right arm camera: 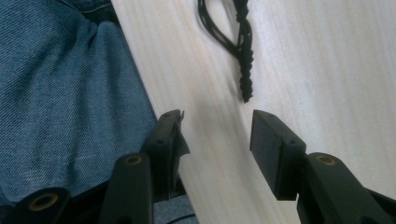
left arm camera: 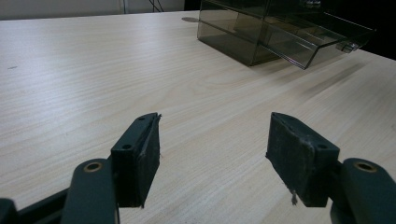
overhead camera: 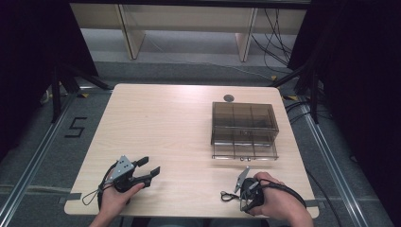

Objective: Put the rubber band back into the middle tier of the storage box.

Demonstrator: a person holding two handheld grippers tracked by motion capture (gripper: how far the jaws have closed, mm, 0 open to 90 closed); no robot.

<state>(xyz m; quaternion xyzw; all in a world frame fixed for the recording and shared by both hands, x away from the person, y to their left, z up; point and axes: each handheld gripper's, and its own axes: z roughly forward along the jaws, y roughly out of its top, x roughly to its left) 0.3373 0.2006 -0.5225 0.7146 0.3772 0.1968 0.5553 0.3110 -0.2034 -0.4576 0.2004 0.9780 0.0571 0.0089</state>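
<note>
A smoky see-through drawer box (overhead camera: 244, 116) stands on the right half of the light wooden table (overhead camera: 161, 123); its bottom drawer (overhead camera: 243, 150) is pulled out toward me. My left gripper (overhead camera: 150, 165) rests near the front left, held by a hand, and points toward the table's middle. In the left gripper view that gripper (left arm camera: 212, 135) is open over bare wood, and the box (left arm camera: 233, 39) lies far ahead. A hand holds my right gripper (overhead camera: 245, 202) at the front right. In the right gripper view it (right arm camera: 217, 130) is open above the table's front edge, with nothing between its jaws.
A black cord (right arm camera: 243, 51) lies on the wood beyond the right jaws. A person's leg in blue jeans (right arm camera: 60, 93) lies past the table's front edge. A small round grommet (overhead camera: 229, 98) sits behind the box. Dark curtains and frame legs flank the table.
</note>
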